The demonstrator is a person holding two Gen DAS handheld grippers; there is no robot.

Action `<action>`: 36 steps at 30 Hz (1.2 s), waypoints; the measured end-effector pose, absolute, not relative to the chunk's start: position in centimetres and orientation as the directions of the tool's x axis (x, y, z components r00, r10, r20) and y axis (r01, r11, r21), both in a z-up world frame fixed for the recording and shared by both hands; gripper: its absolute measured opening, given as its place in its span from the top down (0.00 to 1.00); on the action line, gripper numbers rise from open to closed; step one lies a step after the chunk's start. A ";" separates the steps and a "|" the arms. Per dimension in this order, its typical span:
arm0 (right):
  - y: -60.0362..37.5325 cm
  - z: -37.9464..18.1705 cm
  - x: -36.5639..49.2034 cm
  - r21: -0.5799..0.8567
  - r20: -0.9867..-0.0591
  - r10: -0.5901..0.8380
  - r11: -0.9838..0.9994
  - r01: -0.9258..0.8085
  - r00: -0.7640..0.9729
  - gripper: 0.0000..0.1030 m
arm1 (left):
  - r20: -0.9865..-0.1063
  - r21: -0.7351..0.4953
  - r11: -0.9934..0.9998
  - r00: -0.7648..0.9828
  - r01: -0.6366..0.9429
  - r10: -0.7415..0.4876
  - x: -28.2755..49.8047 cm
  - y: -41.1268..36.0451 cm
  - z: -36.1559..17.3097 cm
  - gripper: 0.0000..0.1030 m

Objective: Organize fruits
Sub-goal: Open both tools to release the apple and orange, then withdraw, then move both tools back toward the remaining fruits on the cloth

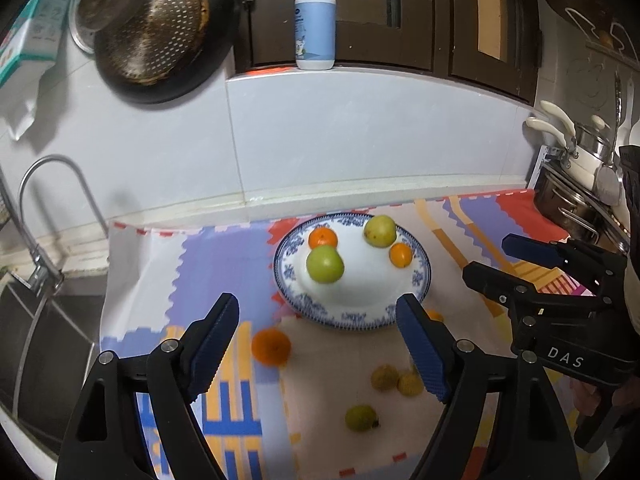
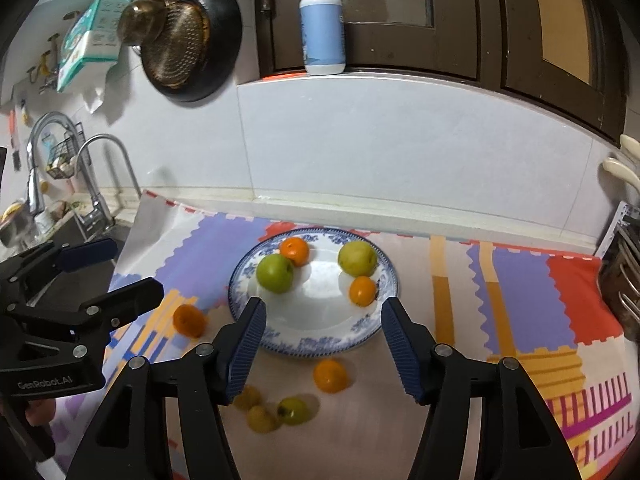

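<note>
- Left wrist view, jaws: the left gripper [image 1: 318, 344] stands wide apart with nothing between its blue ribbed pads; the right gripper [image 1: 486, 258], seen side-on at the right edge, is parted too and holds nothing.
- Left wrist view, fruit: a blue-and-white plate [image 1: 420, 280] lies on the patterned mat [image 1: 224, 248] and carries a green apple [image 1: 325, 264], a yellow-green apple [image 1: 379, 231] and two oranges [image 1: 322, 238] [image 1: 400, 255].
- Left wrist view, loose fruit: an orange [image 1: 271, 347] lies just off the plate's near-left rim; two small yellowish fruits [image 1: 385, 377] [image 1: 410, 384], blurred, touch each other, and a small green fruit [image 1: 361, 418] lies nearer.
- Left wrist view, hidden: a further orange [image 1: 435, 315] shows only as a sliver behind the right finger.
- Left wrist view, edges: the sink [image 1: 48, 320] and faucet [image 1: 40, 220] border the mat on the left, stacked pots [image 1: 568, 200] on the right; a pump bottle [image 1: 315, 24] stands on the ledge.
- Right wrist view, jaws: the right gripper [image 2: 324, 350] is moderately open and empty, framing the plate's [image 2: 240, 292] near rim; the left gripper [image 2: 120, 268] enters at left, open.
- Right wrist view, fruit: the same four fruits sit on the plate; one orange [image 2: 330, 376] is fully visible before the rim, another [image 2: 189, 321] to its left.
- Right wrist view, hidden: one yellowish fruit [image 2: 250, 398] is partly covered by the left finger.
- Right wrist view, room: the mat's right half [image 2: 520, 280] lies bare.
</note>
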State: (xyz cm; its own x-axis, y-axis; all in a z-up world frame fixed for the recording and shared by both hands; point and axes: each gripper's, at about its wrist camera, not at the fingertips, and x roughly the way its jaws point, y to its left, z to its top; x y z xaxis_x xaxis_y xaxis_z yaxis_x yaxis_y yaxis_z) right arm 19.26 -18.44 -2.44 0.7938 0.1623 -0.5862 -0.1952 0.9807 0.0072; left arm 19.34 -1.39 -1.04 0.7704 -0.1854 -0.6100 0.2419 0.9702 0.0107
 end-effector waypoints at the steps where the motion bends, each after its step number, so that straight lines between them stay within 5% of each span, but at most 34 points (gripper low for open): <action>1: -18.3 -2.5 18.9 0.004 -0.588 0.163 0.980 -0.198 0.792 0.41 | -0.611 0.010 0.971 0.770 0.238 -0.183 19.0 -1.3 -1.2 0.21; 36: -17.5 -11.5 16.9 -0.092 -0.740 0.172 0.932 -0.350 0.650 0.41 | -0.725 0.034 0.981 0.681 0.192 -0.108 15.3 -2.6 -10.9 0.22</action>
State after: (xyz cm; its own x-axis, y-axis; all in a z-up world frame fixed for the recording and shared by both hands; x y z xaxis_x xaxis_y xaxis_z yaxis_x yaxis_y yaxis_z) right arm 16.86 -17.52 -11.46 0.6503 0.1715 -0.7400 -0.3500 0.9323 -0.0915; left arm 15.29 -2.63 -10.91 0.6807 -0.1085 -0.7245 0.1922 0.9808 0.0337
